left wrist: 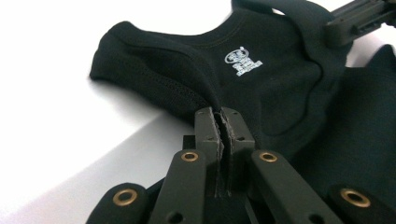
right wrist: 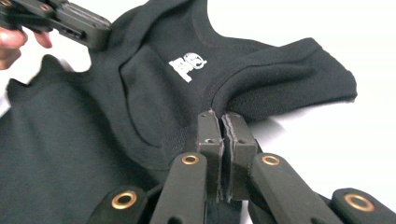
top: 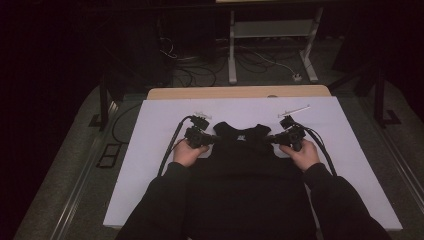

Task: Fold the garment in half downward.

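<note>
A black sleeveless top [top: 245,165] lies flat on the white sheet [top: 150,150], its neck end pointing away from the person. A small white logo [left wrist: 242,60] sits just below the neckline [right wrist: 187,64]. My left gripper [top: 212,139] is shut on the top's left armhole edge [left wrist: 205,91], below the shoulder strap. My right gripper [top: 272,139] is shut on the right armhole edge [right wrist: 219,95]. The left gripper's own view has its jaws [left wrist: 223,113] pressed together on the seam, and the right gripper's view has the same [right wrist: 222,116]. Each view catches the other gripper across the garment.
The white sheet covers a wooden table whose far edge [top: 240,92] is bare. Two small pale items [top: 294,109] [top: 202,115] lie on the sheet beyond the grippers. Cables trail from both grippers. A white stand [top: 270,45] and floor cables are beyond the table.
</note>
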